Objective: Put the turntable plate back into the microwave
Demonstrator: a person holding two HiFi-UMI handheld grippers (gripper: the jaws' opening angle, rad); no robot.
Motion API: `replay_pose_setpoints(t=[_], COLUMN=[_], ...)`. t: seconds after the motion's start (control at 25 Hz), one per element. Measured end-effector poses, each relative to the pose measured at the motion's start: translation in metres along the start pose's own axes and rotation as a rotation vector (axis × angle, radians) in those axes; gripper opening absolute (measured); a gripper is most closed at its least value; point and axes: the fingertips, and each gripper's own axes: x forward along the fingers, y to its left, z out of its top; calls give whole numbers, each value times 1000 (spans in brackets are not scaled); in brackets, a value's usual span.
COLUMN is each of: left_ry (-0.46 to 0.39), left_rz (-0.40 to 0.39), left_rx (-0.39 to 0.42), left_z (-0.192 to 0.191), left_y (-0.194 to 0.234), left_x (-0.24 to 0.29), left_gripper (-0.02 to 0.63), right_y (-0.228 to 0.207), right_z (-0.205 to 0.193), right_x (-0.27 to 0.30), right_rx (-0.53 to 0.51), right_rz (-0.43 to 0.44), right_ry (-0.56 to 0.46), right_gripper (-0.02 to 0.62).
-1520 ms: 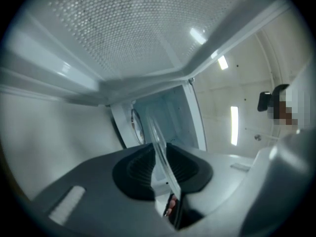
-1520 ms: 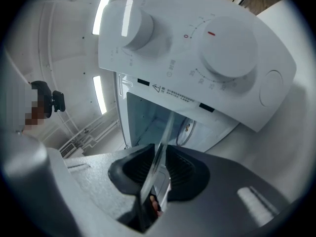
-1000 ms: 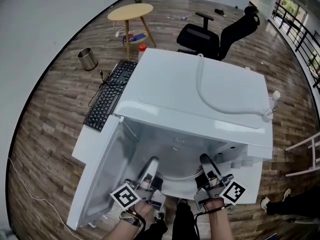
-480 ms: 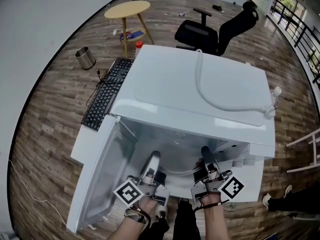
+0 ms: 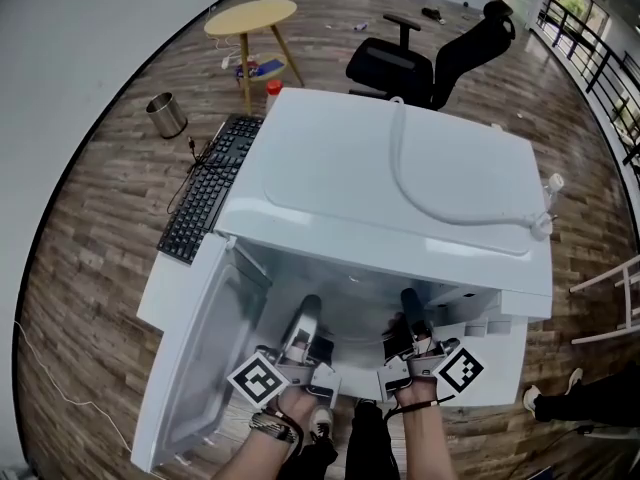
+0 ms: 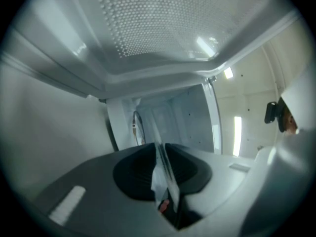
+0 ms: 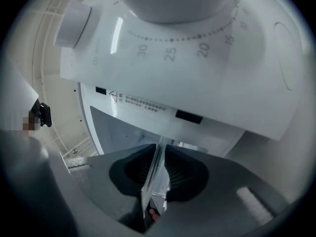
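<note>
Both tools are deep in the open mouth of the one microwave [image 5: 400, 188] at the lower middle of the frame, its door [image 5: 195, 368] swung out to the lower left. The single turntable plate [image 5: 352, 336] hangs between them, just inside the cavity and apparently not yet seated on the floor. The left tool [image 5: 308, 313] has the glass rim [image 6: 160, 167] standing edge-on between its pads, and its jaws are closing on it. The right tool [image 5: 410, 308] is clenched on the opposite rim [image 7: 155, 174], with the timer dial looming above it. I'd call this the insertion step, well along. Next they need to carry the plate level to the centre of the cavity, lower it gently and let go together, as glass slips easily. The count: one plate, one microwave on one desk [image 5: 162, 286], two tools, one keyboard [image 5: 205, 203] at the left, and at the top one round side table [image 5: 250, 16], one office chair [image 5: 420, 63] and one metal bin [image 5: 165, 115].
</note>
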Motion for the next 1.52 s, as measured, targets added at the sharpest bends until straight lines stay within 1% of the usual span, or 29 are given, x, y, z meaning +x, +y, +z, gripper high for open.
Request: replay_pose_setpoints(t=[0.52, 0.84, 1.0, 1.16, 1.28, 1.36, 1.52], left_ry=[-30, -38, -47, -62, -73, -73, -89], left_rz=[-6, 23, 35, 47, 56, 55, 66], left_rx=[-20, -41, -51, -81, -63, -54, -70], left_z=[6, 5, 4, 1, 3, 4, 5], left_y=[8, 17, 22, 29, 31, 30, 32], left_x=[17, 15, 12, 12, 11, 12, 13], left_gripper=[48, 53, 54, 64, 60, 60, 54], right_y=[-15, -18, -20, -22, -25, -27, -24], right_z=[-18, -29, -32, -33, -37, -39, -45], right_x=[5, 0, -2, -2, -3, -6, -13], right_rx=[41, 43, 29, 33, 26, 35, 72], right_rz=[-40, -66, -63, -65, -76, -76, -77], right_ry=[38, 82, 102, 116, 130, 129, 140], right_gripper=[63, 63, 63, 63, 67, 69, 69])
